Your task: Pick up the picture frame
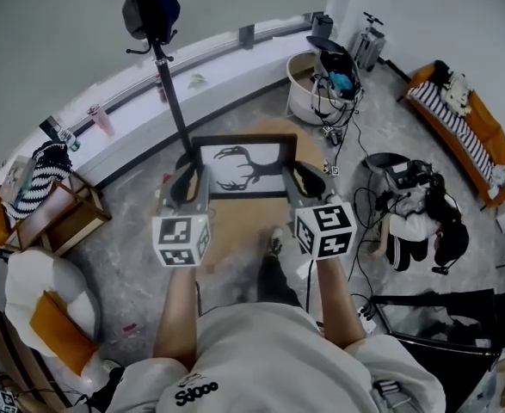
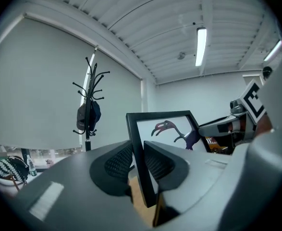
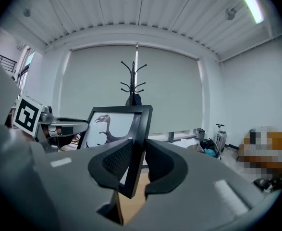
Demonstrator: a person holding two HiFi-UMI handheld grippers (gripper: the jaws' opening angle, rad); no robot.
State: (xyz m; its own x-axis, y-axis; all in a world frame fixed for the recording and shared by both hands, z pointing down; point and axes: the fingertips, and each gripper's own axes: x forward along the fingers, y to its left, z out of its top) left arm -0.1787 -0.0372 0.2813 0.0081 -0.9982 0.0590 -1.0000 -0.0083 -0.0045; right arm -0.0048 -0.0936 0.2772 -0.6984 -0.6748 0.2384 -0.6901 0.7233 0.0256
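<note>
One black picture frame [image 1: 244, 168], dark bird print [image 2: 165, 128] inside.

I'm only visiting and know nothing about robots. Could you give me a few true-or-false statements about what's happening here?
1. The left gripper and right gripper each clamp a side edge of the picture frame. True.
2. The frame lies flat on the floor. False: it is held up between the grippers.
3. The picture shows a dark bird. True.
4. The coat stand is bare. False: a dark bag hangs on it.
</note>
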